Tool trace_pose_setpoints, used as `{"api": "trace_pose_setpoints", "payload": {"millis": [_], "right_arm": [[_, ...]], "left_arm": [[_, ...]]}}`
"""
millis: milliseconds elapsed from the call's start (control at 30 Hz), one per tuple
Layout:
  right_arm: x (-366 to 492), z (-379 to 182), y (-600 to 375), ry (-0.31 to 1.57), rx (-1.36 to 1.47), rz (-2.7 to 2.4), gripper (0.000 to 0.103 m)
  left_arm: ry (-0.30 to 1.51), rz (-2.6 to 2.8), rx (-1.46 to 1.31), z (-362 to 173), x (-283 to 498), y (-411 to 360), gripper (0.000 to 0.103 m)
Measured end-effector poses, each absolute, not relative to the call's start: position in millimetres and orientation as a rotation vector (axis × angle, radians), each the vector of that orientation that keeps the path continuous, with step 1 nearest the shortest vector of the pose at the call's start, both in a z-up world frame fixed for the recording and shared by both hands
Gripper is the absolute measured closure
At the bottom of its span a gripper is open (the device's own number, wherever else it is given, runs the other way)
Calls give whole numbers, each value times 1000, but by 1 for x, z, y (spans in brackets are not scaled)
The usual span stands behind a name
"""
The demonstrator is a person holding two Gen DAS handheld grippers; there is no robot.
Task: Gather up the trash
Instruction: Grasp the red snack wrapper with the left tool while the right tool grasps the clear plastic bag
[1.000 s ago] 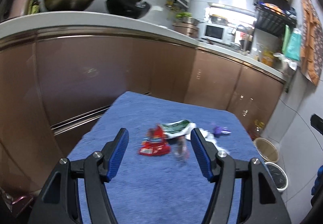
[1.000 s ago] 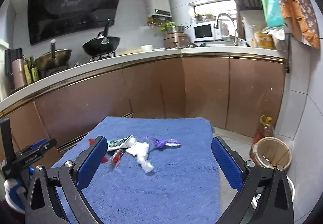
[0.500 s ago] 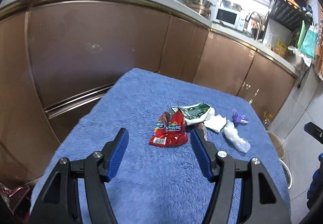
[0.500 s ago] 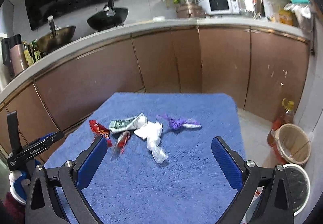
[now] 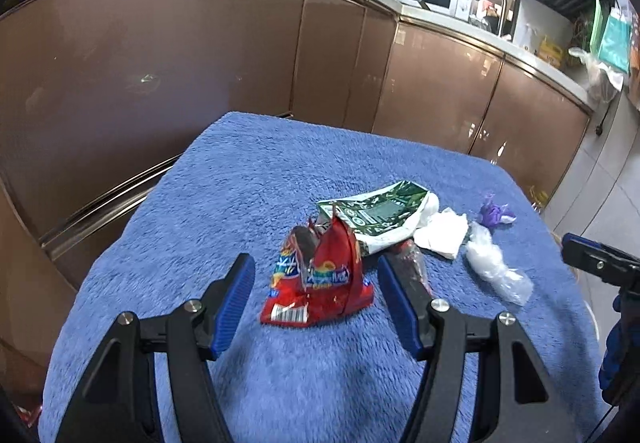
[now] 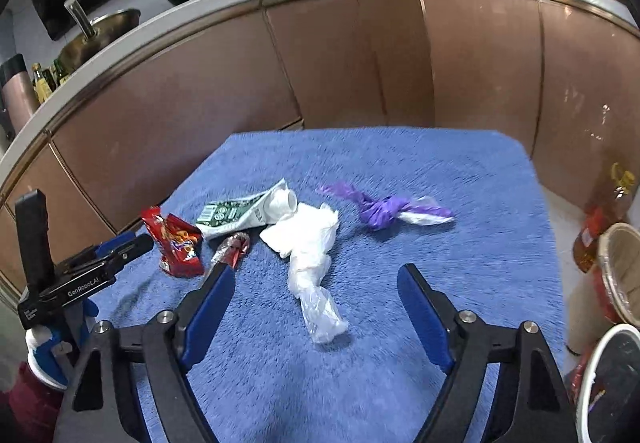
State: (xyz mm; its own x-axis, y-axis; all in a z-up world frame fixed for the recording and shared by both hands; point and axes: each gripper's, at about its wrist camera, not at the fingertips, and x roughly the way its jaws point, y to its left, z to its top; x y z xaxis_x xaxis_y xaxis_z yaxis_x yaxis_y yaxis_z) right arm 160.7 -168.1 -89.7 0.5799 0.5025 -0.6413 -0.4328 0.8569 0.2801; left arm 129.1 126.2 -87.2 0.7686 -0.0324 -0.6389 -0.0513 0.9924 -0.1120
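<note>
Trash lies on a blue towel [image 5: 240, 203]: a red snack wrapper [image 5: 320, 279], a green-and-white carton [image 5: 376, 217], a white tissue [image 5: 442, 229], a clear plastic bag [image 5: 496, 263] and a purple wrapper [image 5: 496, 213]. My left gripper [image 5: 316, 295] is open, its fingers either side of the red wrapper. In the right wrist view my right gripper [image 6: 316, 303] is open and empty, with the clear plastic bag [image 6: 316, 295] between its fingers; the tissue [image 6: 308, 227], purple wrapper [image 6: 384, 209], carton [image 6: 240, 213], red wrapper [image 6: 176, 243] and a small foil wrapper [image 6: 232, 247] lie beyond.
Brown kitchen cabinets [image 5: 200, 63] stand behind the towel-covered table. A woven basket [image 6: 624, 271] and a white-rimmed bin [image 6: 608, 383] sit on the floor at the right, next to an oil bottle [image 6: 608, 211]. The left gripper [image 6: 84, 275] shows at the right view's left edge.
Both grippers have moved forward and down toward the trash. The red wrapper now sits between the left fingers and the plastic bag between the right fingers. Both stay open.
</note>
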Motion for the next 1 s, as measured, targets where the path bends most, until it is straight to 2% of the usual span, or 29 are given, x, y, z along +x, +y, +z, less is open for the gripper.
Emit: {"api": "trace_pose_setpoints", "payload": {"millis": [100, 367, 433, 567, 700, 800, 833, 1000], "right_arm": [[177, -104, -157, 818, 90, 577, 31], [198, -130, -135, 894, 60, 632, 42], [200, -136, -133, 910, 53, 635, 46], [203, -146, -136, 935, 65, 629, 55], [204, -147, -139, 935, 78, 643, 69], [203, -148, -139, 933, 74, 648, 75], [203, -148, -140, 934, 76, 649, 75], [197, -144, -145, 929, 89, 645, 77]], "left_arm": [[706, -3, -118, -93, 139, 124, 41], [742, -6, -135, -112, 157, 125, 43], [761, -18, -156, -118, 159, 129, 51], [755, -39, -185, -120, 158, 132, 56], [754, -66, -187, -121, 156, 128, 68], [752, -69, -181, -120, 155, 127, 71], [751, -68, -180, -120, 155, 126, 75], [740, -60, -165, -114, 149, 123, 83]]}}
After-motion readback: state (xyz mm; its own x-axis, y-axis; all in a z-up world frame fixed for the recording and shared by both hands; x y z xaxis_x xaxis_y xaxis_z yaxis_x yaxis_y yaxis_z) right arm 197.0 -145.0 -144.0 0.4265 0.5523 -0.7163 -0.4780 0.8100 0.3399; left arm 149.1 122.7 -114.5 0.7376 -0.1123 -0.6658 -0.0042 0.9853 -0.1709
